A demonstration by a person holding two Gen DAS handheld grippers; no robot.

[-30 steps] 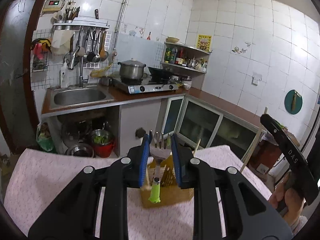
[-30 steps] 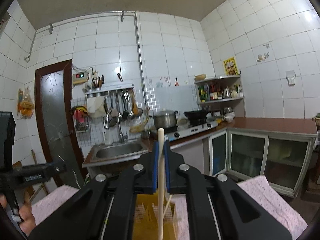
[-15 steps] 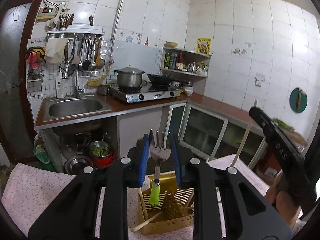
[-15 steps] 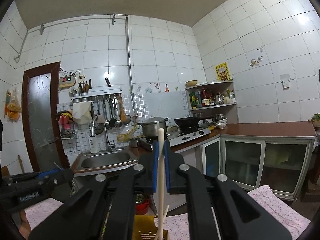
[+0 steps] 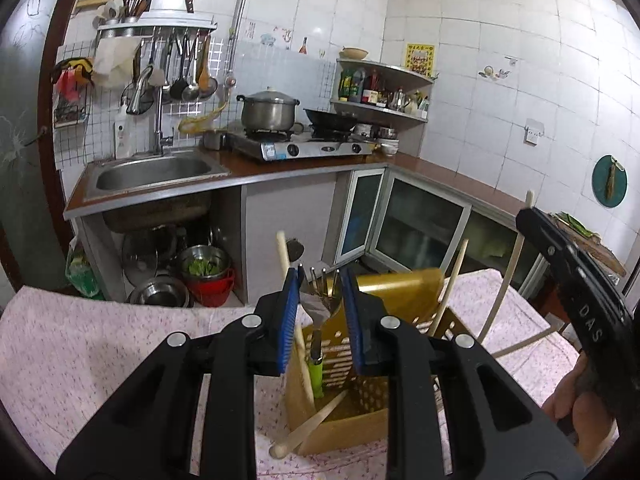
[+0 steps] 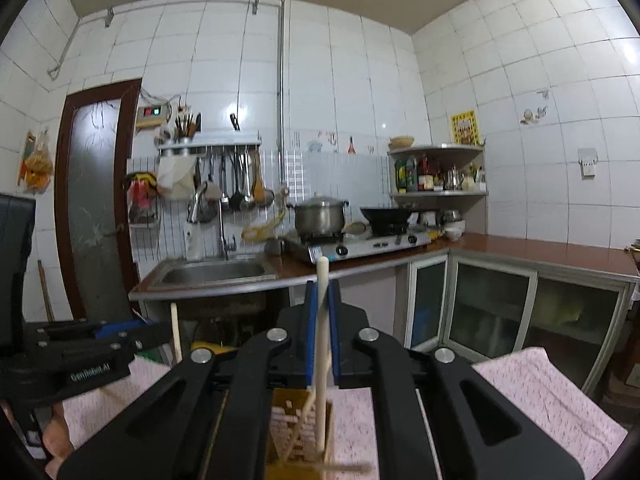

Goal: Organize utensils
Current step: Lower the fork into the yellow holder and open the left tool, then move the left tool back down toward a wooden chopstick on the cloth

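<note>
A yellow slotted utensil holder (image 5: 360, 360) stands on the pink tablecloth (image 5: 80, 352), with chopsticks (image 5: 452, 280) leaning in it. My left gripper (image 5: 320, 288) is shut on a fork (image 5: 320, 304) with a green handle; its handle end points down into the holder. My right gripper (image 6: 322, 300) is shut on a pale wooden chopstick (image 6: 322, 320), held upright with its lower end in the holder (image 6: 304, 424). The right gripper's body shows at the right of the left wrist view (image 5: 580, 300).
The table edge is just beyond the holder. Behind it stand a counter with a sink (image 5: 152, 168), a gas stove with a pot (image 5: 270, 112), glass-door cabinets (image 5: 420, 224) and bowls on the floor (image 5: 204, 268).
Both grippers have come lower over the holder. The fork's handle and the chopstick's lower end have gone down into it. The holder now looks closer and tilted.
</note>
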